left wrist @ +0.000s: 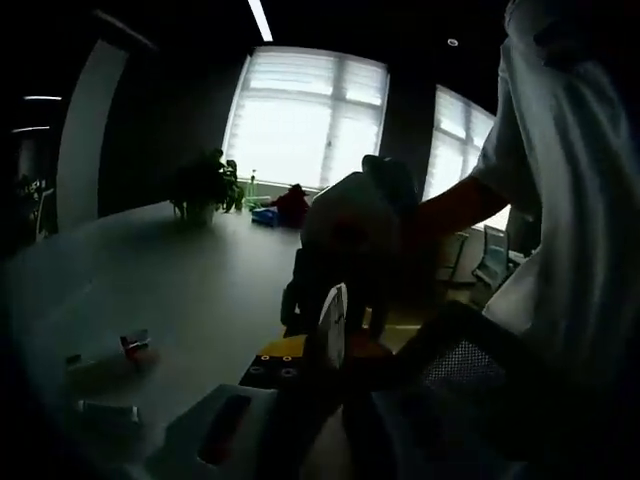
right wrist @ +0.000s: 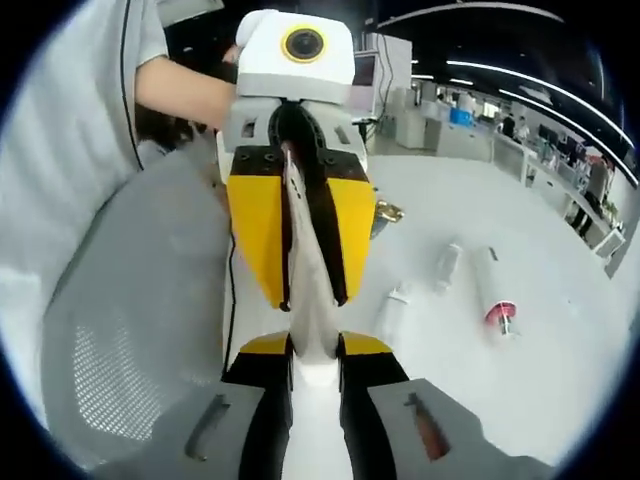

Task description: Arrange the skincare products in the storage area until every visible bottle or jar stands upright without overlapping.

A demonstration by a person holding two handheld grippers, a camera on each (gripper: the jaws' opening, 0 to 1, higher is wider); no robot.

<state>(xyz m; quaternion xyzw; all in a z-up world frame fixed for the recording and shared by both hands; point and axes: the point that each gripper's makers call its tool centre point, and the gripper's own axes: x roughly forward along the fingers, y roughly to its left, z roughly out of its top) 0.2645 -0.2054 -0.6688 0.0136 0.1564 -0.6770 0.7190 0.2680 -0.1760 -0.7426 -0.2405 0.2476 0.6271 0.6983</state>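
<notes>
Right gripper (right wrist: 316, 395): jaws pinched on a white tube (right wrist: 312, 310).
Left gripper (right wrist: 300, 215): directly opposite, clamping the same tube's far end.
Tube axis: straight along both jaws.
Beyond: three products (right wrist: 446, 268) lying flat on the white table (right wrist: 560, 360), right-hand side.

bright blinds-covered windows (left wrist: 310, 115), ceiling light strip (left wrist: 260, 18), long white table (right wrist: 560, 340), mesh chair (right wrist: 130, 330)

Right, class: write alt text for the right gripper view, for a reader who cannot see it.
A yellow-and-black left gripper rises close in front of the camera, its jaws together, meeting the right gripper at the bottom. To the right, several white tubes and one with a pink end lie flat on a white table; a grey mesh chair stands left.
</notes>
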